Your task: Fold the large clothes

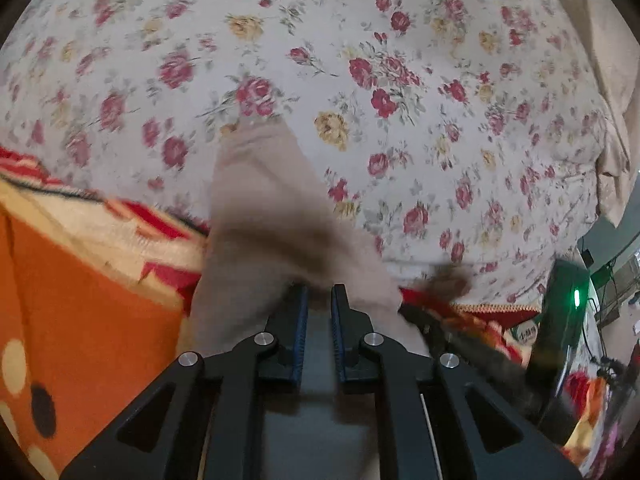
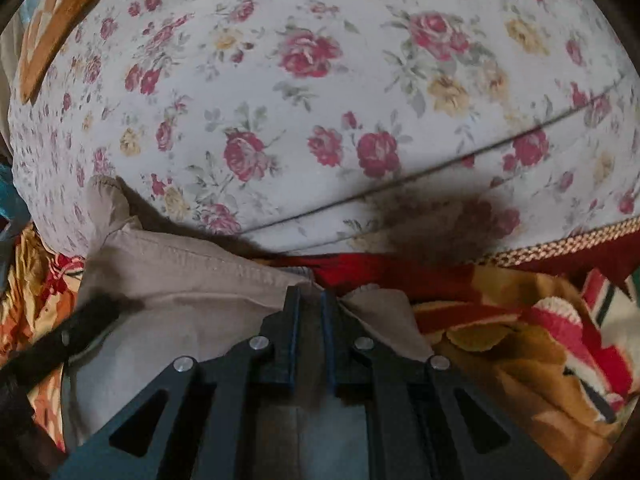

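Observation:
A beige garment (image 1: 260,208) hangs above the near edge of a bed with a rose-print sheet (image 1: 360,80). In the left wrist view my left gripper (image 1: 319,292) is shut on a bunch of that beige cloth, which rises ahead of the fingers in a blurred fold. In the right wrist view my right gripper (image 2: 310,294) is shut on the beige garment (image 2: 180,280) at a stitched hem that stretches away to the left. The other gripper's dark finger (image 2: 72,332) shows at the left edge there. More beige cloth (image 1: 616,80) lies at the bed's right side.
An orange blanket (image 1: 80,320) with pale and black dots hangs at the lower left, and a red and gold patterned blanket (image 2: 520,340) covers the bed's front. A dark device with a green light (image 1: 568,304) stands at the right. An orange cushion (image 2: 60,28) lies at the far left.

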Motion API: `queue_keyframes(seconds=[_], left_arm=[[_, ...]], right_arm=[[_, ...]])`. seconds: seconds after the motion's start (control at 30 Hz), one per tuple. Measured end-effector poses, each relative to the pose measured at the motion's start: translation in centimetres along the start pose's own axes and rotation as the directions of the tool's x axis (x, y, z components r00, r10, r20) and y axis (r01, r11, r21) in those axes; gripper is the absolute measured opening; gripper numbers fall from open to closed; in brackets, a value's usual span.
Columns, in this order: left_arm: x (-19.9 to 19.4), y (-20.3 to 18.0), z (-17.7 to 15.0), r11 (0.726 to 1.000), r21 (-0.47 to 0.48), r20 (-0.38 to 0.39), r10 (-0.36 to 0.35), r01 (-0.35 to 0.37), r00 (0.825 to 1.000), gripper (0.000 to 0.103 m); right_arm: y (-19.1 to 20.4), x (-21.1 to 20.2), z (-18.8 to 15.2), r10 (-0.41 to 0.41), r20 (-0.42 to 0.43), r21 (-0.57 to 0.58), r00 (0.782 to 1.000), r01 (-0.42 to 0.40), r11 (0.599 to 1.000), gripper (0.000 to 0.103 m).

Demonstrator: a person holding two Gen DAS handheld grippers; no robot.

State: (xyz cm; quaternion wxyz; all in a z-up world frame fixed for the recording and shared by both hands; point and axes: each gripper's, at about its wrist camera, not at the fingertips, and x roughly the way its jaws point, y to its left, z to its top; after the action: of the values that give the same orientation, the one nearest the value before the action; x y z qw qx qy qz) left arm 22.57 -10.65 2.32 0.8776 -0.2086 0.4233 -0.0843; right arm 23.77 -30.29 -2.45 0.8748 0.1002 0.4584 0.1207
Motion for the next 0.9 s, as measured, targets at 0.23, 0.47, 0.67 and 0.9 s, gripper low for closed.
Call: queue_keyframes(seconds=[0.23, 0.47, 0.67, 0.9], left_arm=[[5.1, -0.2, 0.7, 0.990, 0.116, -0.091, 0.092, -0.081, 0.992, 0.003], [3.9, 0.2, -0.3, 0.994, 0.095, -0.024, 0.065, -0.063, 0.998, 0.001], [-2.6, 2.3, -2.2, 0.998, 0.000, -0.075, -0.058, 0.059, 0.995, 0.003], [-9.7, 3.5, -6.7, 0.996, 0.051, -0.057, -0.071, 0.074, 0.996, 0.009]], right_arm=[[-1.1, -0.3, -0.6, 0.041, 0.000, 0.038, 0.999, -0.041, 0.998, 0.008], [-2.2, -0.2, 0.4, 0.043, 0.016, 0.041, 0.999, -0.043, 0.998, 0.008], [-0.9, -2.1, 0.6, -0.086, 0.061, -0.009, 0.994, 0.087, 0.996, 0.019], [2.2, -13.4, -1.6, -0.036, 0.243, 0.035, 0.969, 0.029, 0.999, 0.034]])
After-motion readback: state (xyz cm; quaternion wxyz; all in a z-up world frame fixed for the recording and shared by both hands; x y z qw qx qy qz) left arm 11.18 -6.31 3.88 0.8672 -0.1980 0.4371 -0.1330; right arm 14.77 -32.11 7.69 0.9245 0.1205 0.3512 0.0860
